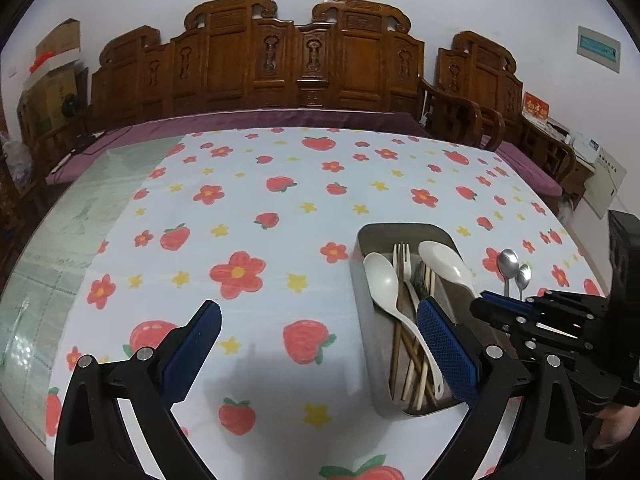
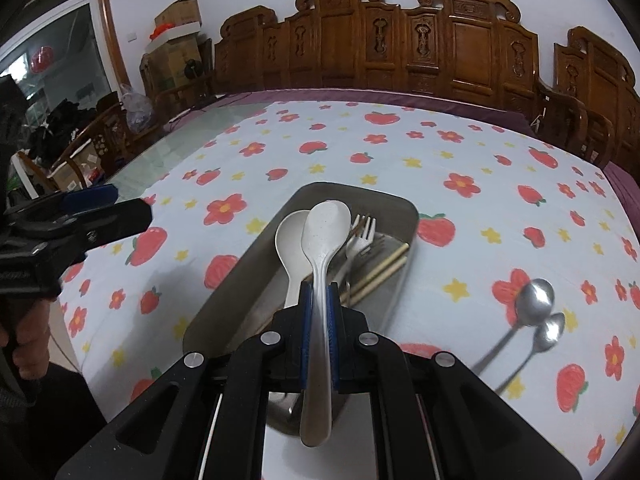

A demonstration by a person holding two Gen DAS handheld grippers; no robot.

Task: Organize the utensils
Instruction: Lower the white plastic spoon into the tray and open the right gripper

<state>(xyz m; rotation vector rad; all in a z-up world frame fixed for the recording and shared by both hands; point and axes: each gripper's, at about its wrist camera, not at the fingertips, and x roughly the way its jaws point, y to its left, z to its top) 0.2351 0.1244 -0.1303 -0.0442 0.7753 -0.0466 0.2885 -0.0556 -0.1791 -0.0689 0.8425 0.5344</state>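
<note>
A metal tray (image 1: pixel 362 300) (image 2: pixel 236 280) lies on the flowered tablecloth. It holds a white spoon (image 1: pixel 382 280) (image 2: pixel 290 244), a white fork (image 1: pixel 404 264) (image 2: pixel 360 236) and wooden chopsticks (image 1: pixel 400 344) (image 2: pixel 384 266). My right gripper (image 2: pixel 320 300) (image 1: pixel 490 300) is shut on the handle of a second white spoon (image 2: pixel 322 248) (image 1: pixel 444 264) and holds it over the tray. My left gripper (image 1: pixel 320 320) is open and empty, low over the cloth left of the tray; it also shows in the right wrist view (image 2: pixel 120 204). Two metal spoons (image 1: pixel 514 270) (image 2: pixel 536 312) lie on the cloth right of the tray.
The tablecloth (image 1: pixel 260 208) (image 2: pixel 460 168) covers most of a glass-topped table (image 1: pixel 60 240). Carved wooden chairs (image 1: pixel 300 60) (image 2: pixel 400 40) with purple cushions stand along the far edge. Cardboard boxes (image 2: pixel 176 40) are stacked at the far left.
</note>
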